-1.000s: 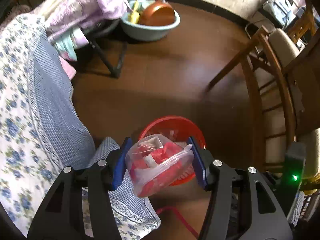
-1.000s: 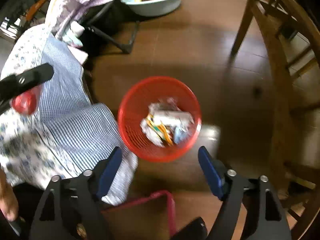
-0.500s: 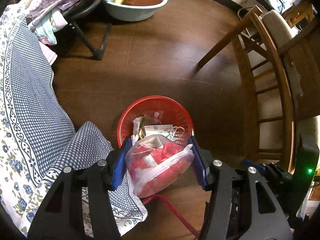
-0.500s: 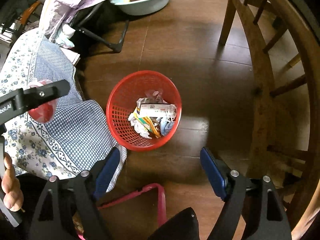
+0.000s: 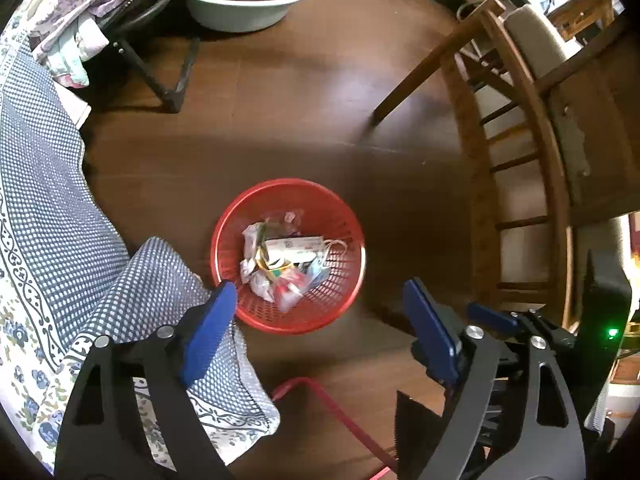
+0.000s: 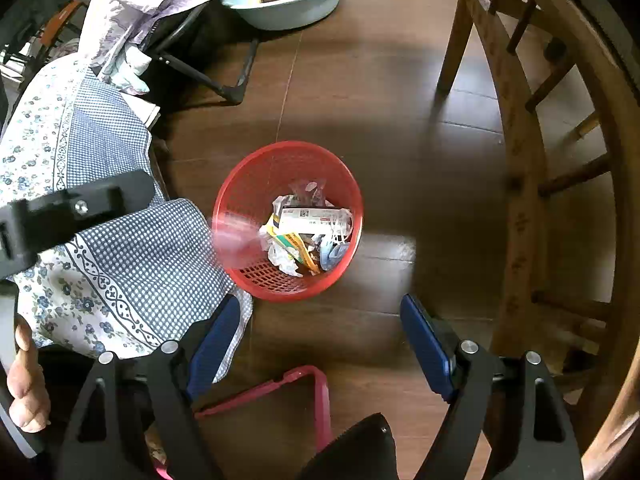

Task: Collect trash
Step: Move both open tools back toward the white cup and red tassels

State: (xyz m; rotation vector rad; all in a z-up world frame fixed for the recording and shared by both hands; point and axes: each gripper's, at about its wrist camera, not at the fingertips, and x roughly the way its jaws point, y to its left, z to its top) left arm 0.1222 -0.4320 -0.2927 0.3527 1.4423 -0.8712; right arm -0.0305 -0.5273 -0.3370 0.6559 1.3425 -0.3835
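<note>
A red mesh basket (image 5: 240, 216) (image 6: 256, 160) stands on the dark wood floor with crumpled paper, wrappers and a small carton inside. My left gripper (image 5: 318, 292) hovers over its near rim with its jaws opening and nothing between the blue pads. The clear plastic container with red contents (image 6: 234, 240) shows as a falling blur at the basket's left rim; in the left wrist view it lies among the trash (image 5: 288, 288). The left gripper's black finger (image 6: 80, 208) also shows in the right wrist view. My right gripper (image 6: 320, 304) hangs open and empty above the floor just short of the basket.
A blue checked and floral cloth (image 5: 60, 240) (image 6: 120, 248) drapes on the left, touching the basket. A wooden chair (image 5: 520, 160) (image 6: 540, 200) stands to the right. A pale blue basin (image 5: 248, 4) with a brown bowl sits beyond, beside black folding legs (image 6: 224, 84). A pink frame (image 6: 304, 384) lies near.
The left gripper's jaws have spread and let go of the plastic container, which has dropped toward the red basket. The right gripper stays as it was.
</note>
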